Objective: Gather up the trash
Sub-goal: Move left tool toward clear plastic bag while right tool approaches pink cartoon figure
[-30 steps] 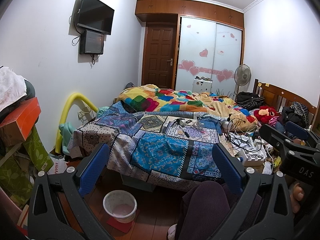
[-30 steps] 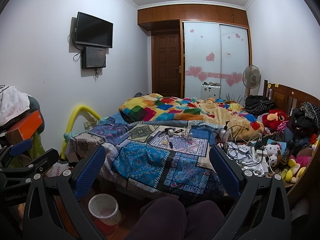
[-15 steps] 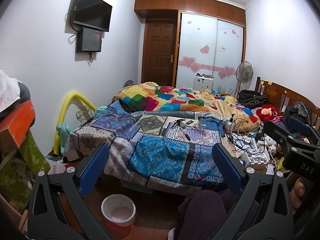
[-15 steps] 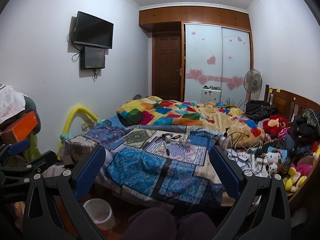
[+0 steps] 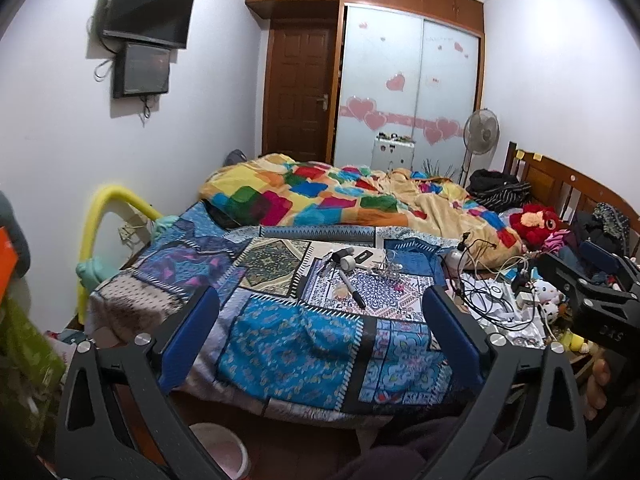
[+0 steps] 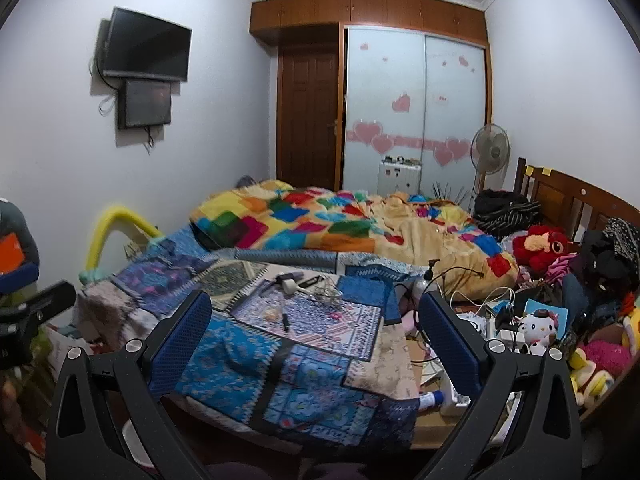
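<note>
The trash I can identify is a small pale crumpled scrap (image 5: pixel 341 291) lying on the patchwork bedspread (image 5: pixel 296 344), just beside a black marker pen (image 5: pixel 352 290) and nearer to me than a small white cylindrical device (image 5: pixel 347 259) and a tangle of thin wire (image 5: pixel 386 268); in the right wrist view the same scrap (image 6: pixel 272 313) sits left of the pen (image 6: pixel 285 321). I cannot tell what the scrap is made of, and I judge it, not the pen or the device, to be the item to collect. The receptacle is a white waste bin (image 5: pixel 224 446) on the floor below the near edge of the bed, partly hidden behind the left gripper (image 5: pixel 320 336). Both tongs stand wide apart and hold nothing: the left gripper frames the bedspread, and the right gripper (image 6: pixel 316 332) does the same from slightly further right. I judge the step in hand to be the approach to the scrap. To do it well, I bring one gripper down over the scrap with the jaws straddling it, keep the pen outside the gap, and close only when both pads flank the scrap. The fabric is soft and wrinkled, so I avoid pressing in, or the pads may pinch cloth along with the scrap. The cables (image 5: pixel 486 300) at the right side of the bed are well apart from this path.
</note>
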